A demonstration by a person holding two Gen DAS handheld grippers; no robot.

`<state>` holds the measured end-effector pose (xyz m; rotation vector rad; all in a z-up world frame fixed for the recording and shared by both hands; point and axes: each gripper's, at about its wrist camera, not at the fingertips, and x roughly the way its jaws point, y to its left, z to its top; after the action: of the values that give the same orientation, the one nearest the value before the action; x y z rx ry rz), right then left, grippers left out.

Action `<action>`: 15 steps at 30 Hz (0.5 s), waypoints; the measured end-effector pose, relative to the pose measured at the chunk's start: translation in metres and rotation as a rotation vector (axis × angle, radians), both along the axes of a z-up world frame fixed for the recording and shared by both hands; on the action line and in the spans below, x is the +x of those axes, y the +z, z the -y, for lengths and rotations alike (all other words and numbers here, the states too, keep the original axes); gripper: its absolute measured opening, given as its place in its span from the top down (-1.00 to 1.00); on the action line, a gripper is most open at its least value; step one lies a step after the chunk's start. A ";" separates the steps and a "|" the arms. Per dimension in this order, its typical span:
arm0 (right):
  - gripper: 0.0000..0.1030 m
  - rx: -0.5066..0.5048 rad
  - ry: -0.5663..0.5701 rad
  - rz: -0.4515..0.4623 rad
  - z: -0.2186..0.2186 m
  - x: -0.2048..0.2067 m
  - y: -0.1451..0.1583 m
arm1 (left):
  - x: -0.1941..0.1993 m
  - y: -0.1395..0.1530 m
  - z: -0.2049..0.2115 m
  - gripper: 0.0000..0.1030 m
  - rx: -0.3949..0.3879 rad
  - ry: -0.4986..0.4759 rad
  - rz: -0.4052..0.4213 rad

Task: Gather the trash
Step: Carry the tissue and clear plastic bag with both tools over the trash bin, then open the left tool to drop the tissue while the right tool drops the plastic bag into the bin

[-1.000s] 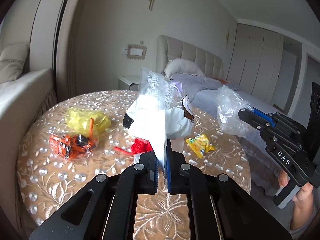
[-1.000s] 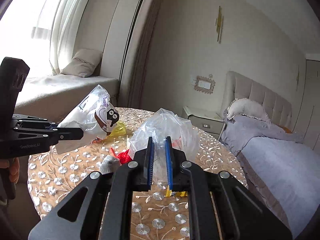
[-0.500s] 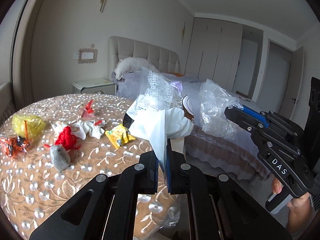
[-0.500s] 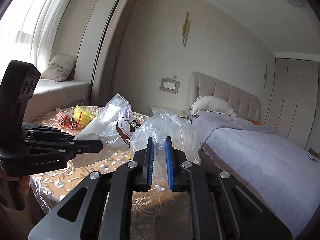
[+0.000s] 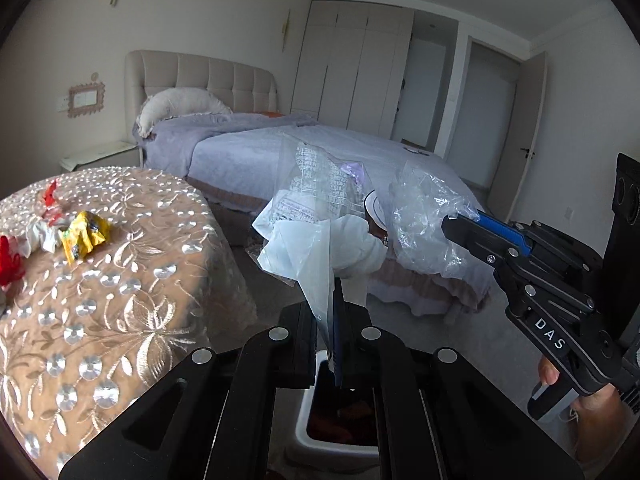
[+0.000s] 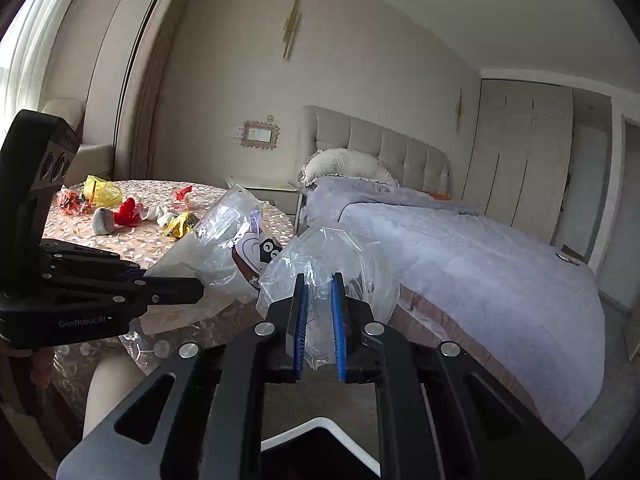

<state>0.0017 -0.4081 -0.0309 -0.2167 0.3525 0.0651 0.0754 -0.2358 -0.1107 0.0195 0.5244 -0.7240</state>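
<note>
My left gripper [image 5: 333, 308] is shut on a white printed plastic bag [image 5: 320, 216] with a cartoon face, also seen in the right wrist view [image 6: 236, 240]. My right gripper [image 6: 319, 304] is shut on a crumpled clear plastic bag [image 6: 332, 256], which also shows in the left wrist view [image 5: 424, 224]. Both are held in the air beside the round table [image 5: 120, 280], above a white trash bin [image 5: 320, 432] whose rim shows below the fingers [image 6: 316, 426]. Several pieces of trash lie on the table: a yellow wrapper [image 5: 82, 234], red scraps [image 6: 127, 212], a yellow bag [image 6: 100, 192].
A bed with a lilac cover [image 6: 460, 256] stands right of the table. A nightstand [image 6: 264, 192] is by the wall. Wardrobe doors [image 5: 360, 72] and a door [image 5: 492, 116] lie beyond. Grey floor runs between table and bed.
Both grippers have swung right, off the table, with their bags still held. The trash bin has come into view beneath them.
</note>
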 end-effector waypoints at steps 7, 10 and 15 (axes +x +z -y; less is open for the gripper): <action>0.73 0.009 -0.082 -0.050 0.027 -0.010 -0.026 | -0.003 -0.029 0.040 0.90 -0.010 -0.093 -0.017; 0.73 -0.003 -0.108 -0.057 0.033 -0.012 -0.033 | 0.001 -0.048 0.056 0.89 0.008 -0.132 -0.073; 0.73 0.007 -0.138 -0.076 0.046 -0.008 -0.041 | 0.008 -0.087 0.087 0.89 0.061 -0.209 -0.207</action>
<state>-0.0063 -0.4539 -0.0721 -0.1827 0.4419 -0.0616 0.0830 -0.3232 -0.1980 0.0573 0.7499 -0.9199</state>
